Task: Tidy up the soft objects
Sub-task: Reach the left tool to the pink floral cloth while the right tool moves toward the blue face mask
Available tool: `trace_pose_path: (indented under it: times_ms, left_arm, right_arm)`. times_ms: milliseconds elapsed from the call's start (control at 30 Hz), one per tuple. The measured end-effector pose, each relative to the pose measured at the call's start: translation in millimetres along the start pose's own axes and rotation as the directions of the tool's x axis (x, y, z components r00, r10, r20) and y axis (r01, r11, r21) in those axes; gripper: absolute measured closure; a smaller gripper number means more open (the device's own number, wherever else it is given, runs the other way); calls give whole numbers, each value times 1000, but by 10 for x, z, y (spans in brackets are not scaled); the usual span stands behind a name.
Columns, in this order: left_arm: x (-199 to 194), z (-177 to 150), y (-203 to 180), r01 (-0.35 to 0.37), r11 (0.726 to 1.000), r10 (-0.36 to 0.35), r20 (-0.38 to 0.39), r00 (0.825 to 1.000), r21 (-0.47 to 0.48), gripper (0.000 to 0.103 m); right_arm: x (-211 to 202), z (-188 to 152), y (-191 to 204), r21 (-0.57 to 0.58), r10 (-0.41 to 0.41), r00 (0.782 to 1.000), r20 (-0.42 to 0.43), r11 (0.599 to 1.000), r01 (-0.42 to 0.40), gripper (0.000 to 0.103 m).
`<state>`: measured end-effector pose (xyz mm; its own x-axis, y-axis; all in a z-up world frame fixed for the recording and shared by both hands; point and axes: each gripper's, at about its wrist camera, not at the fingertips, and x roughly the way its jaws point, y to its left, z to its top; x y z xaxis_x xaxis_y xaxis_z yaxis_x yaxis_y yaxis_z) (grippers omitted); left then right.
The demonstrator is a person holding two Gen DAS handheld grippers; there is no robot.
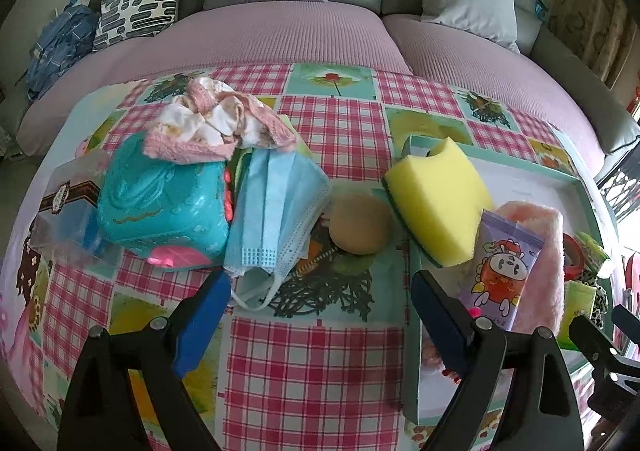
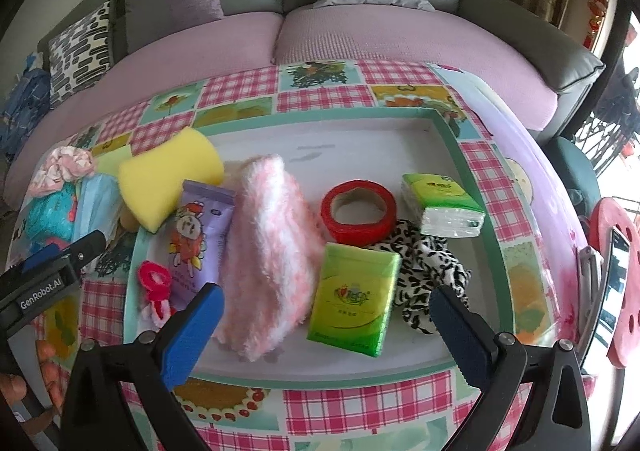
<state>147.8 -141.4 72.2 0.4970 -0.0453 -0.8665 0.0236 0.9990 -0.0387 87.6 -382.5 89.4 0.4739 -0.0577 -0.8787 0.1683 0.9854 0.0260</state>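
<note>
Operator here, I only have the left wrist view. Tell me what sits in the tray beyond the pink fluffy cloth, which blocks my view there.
Observer: A roll of red tape lies flat on the tray, just right of the pink fluffy cloth.
Operator: Report any tissue packs.
Observer: Two green tissue packs: one near the front beside the cloth, another further back on the right.
Operator: Name what lies between them.
Observer: A black-and-white spotted fabric piece, partly under the tape and the front pack.
Operator: Give me the right gripper's state.
Observer: The right gripper is wide open above the front tissue pack, holding nothing.
</note>
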Motion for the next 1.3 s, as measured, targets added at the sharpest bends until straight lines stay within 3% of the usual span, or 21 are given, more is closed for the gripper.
trace_pose_path:
  times_ms: [367, 633, 767, 1033, 1300]
  left_arm:
    - [-375, 97, 379, 50, 997, -44, 99, 994, -66, 11]
    - [-493, 135, 775, -3, 991, 22, 136, 991, -136, 11]
    - [-467, 170, 874, -28, 990, 44, 117, 992, -135, 11]
    - [-492, 398, 998, 20, 988, -1, 123, 992, -150, 11]
    - [-348, 648, 1080, -68, 989, 82, 102, 991, -131, 11]
  right_arm:
    - [-90, 42, 408, -71, 69, 997, 38, 995, -66, 0]
    - [-133, 79, 722, -118, 121, 991, 58, 986, -113, 0]
    - [-139, 118, 829, -124, 138, 988, 70, 984, -129, 0]
    - [-113, 264, 993, -117, 141, 986, 91, 985, -130, 0]
    - [10, 541, 1212, -138, 131, 986, 102, 984, -117, 0]
